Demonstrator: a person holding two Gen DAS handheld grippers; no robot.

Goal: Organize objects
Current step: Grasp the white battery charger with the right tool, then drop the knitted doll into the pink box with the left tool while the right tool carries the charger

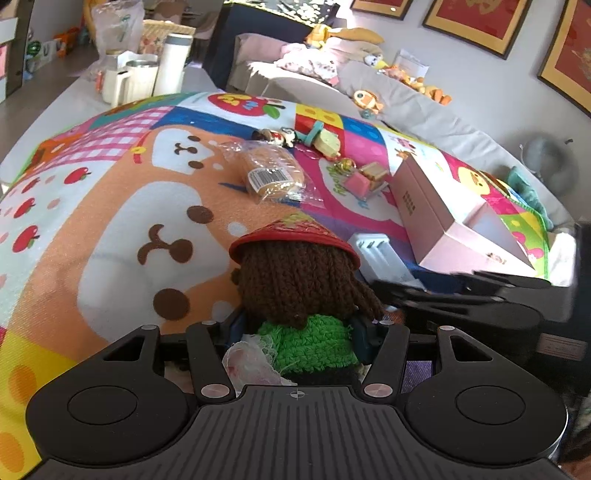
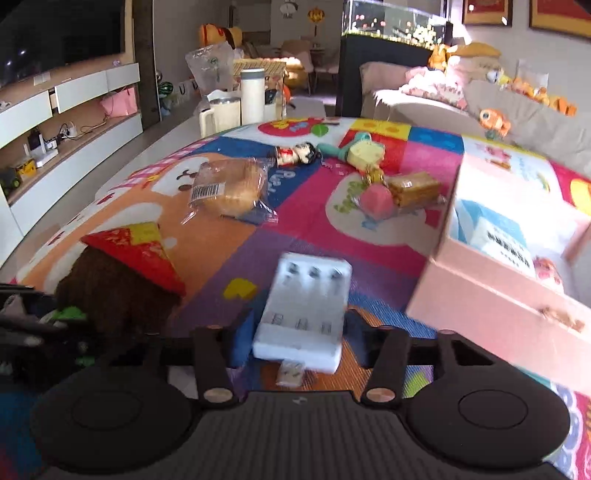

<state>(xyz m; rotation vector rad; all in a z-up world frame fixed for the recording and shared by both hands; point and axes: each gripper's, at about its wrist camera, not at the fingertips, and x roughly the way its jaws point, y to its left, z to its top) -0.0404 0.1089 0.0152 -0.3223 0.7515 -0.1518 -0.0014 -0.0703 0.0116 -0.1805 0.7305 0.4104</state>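
While both claws hold a load, each item wants carrying level to the pink box.
Crocheted doll (image 1: 303, 295) sits pinched at its green body in the left claw (image 1: 301, 332), low over the play mat (image 1: 110, 221); white battery charger (image 2: 304, 310) sits between the closed-in fingers of the right claw (image 2: 299, 339), apparently gripped, just beside the open pink box (image 2: 498, 295); lift clear of its wall, lower gently, release only inside; bagged bread (image 1: 273, 175) and small toys wait farther off.

— What stands at the far side, in the left view?
— At eleven o'clock a white thermos (image 1: 173, 62) and a cream jug (image 1: 142, 79), just beside each other.
— And more to the right?
— At one o'clock a grey sofa (image 1: 424, 114) with an orange fish plush (image 1: 365, 99) on it. Framed red pictures (image 1: 476, 22) hang above.
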